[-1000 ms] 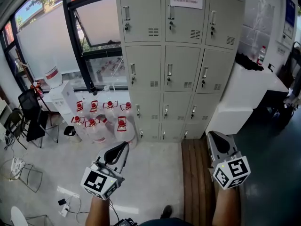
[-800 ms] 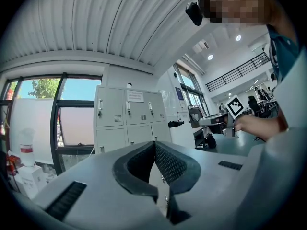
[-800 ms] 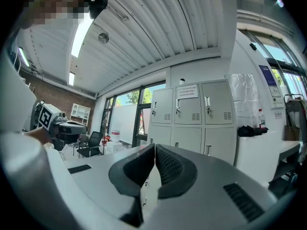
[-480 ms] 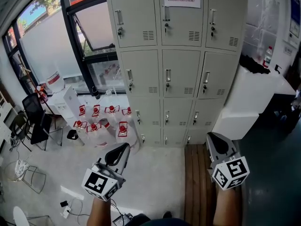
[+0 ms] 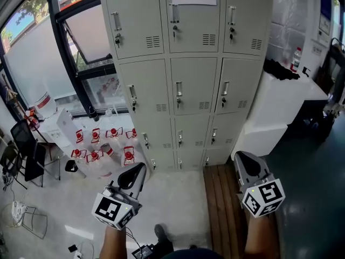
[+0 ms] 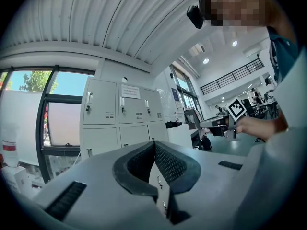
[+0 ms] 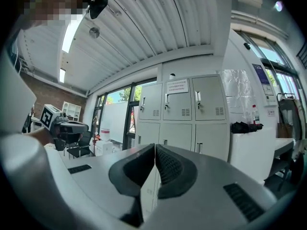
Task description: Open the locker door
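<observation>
Three columns of boxy metal lockers (image 5: 191,85)

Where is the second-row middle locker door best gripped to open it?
Grip its upright handle near the door's left edge. Come from straight in front, with the jaws on either side of it. It is a narrow vertical bar, so a sideways pinch should fit.

Ahead and to the left of the left gripper (image 5: 139,168), dark-framed windows (image 5: 81,36) let in daylight. Clear water jugs (image 5: 102,144) with red caps stood on the pale floor (image 5: 178,198) below them. A black chair (image 5: 24,142) sat farther left. Under the right gripper (image 5: 241,158) ran a strip of wooden planks (image 5: 221,209). To its right lay dark teal flooring (image 5: 307,166), with a white counter (image 5: 283,99) ahead. Overhead, a ribbed ceiling (image 7: 158,23) carried a long lit lamp (image 7: 72,30).
</observation>
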{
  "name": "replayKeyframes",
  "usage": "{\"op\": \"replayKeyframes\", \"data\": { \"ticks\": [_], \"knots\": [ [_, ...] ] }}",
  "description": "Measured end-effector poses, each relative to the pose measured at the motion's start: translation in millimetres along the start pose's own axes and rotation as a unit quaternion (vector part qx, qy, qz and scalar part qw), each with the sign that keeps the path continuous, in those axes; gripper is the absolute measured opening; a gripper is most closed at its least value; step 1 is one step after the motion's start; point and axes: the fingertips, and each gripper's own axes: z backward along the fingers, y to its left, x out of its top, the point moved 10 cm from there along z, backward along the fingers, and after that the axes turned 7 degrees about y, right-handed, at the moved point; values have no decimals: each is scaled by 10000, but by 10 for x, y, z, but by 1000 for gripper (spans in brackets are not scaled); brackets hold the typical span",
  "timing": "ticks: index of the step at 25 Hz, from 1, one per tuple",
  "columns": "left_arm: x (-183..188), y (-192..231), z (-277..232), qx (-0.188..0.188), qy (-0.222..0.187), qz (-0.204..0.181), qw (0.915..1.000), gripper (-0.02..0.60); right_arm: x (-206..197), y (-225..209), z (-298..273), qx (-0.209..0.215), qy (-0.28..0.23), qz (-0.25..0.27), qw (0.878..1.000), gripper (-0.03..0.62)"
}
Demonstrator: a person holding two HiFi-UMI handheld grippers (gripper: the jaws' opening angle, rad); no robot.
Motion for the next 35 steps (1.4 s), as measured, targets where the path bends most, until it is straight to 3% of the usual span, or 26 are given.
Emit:
{"op": "replayKeyframes", "data": {
  "ticks": [5, 26, 35],
  "knots": [
    [-15, 452, -313, -308, -202, 33, 9993, 17, 113, 40, -286, -266, 50, 32, 9996, 35],
    [-190, 2396, -1293, -1119, -345, 14, 9931, 17, 439, 458, -1906, -1131, 102, -96, 9935, 36],
    [-396, 2810, -1491, -1059, -222, 151, 9940, 17, 386, 508, -2418, -1044, 222, -124, 9942, 36]
  ]
}}
